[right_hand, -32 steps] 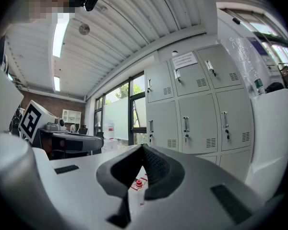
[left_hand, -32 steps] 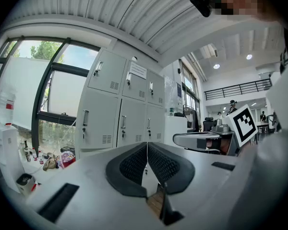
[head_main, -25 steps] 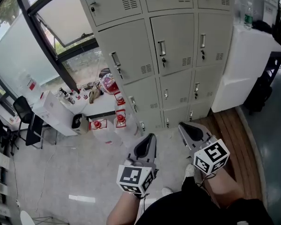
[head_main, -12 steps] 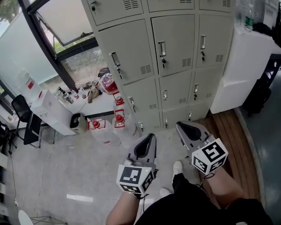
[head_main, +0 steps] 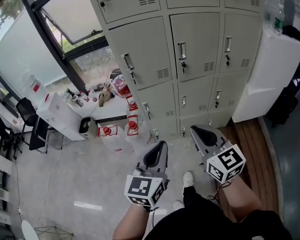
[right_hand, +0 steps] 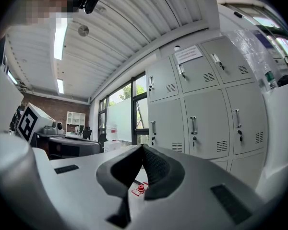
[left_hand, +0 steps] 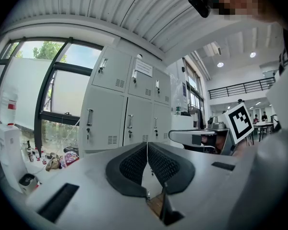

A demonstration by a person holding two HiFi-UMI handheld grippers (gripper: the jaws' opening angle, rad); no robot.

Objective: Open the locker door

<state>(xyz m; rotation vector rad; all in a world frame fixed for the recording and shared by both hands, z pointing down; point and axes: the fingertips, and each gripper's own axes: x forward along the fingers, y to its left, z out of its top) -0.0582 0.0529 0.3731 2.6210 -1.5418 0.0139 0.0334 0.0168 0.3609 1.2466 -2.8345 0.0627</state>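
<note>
Pressed together tip to tip at the left gripper, ribbed black pads meeting along one thin line, closed on nothing and touching nothing. Likewise shut and empty at the right gripper, carried in the air just beside the left one, each with its marker cube toward the person. Both aimed forward and slightly up at the locker bank, grey, several rows high, every visible door flush and closed. Roughly in line with the jaws, the middle-column locker door, with an upright handle and a lock just beneath it; well apart from either gripper, across a stretch of pale floor, not touched by any pad. Left of the lockers, low by a window, red-capped water jugs; to the right, touching the locker bank's side, a white cabinet.
</note>
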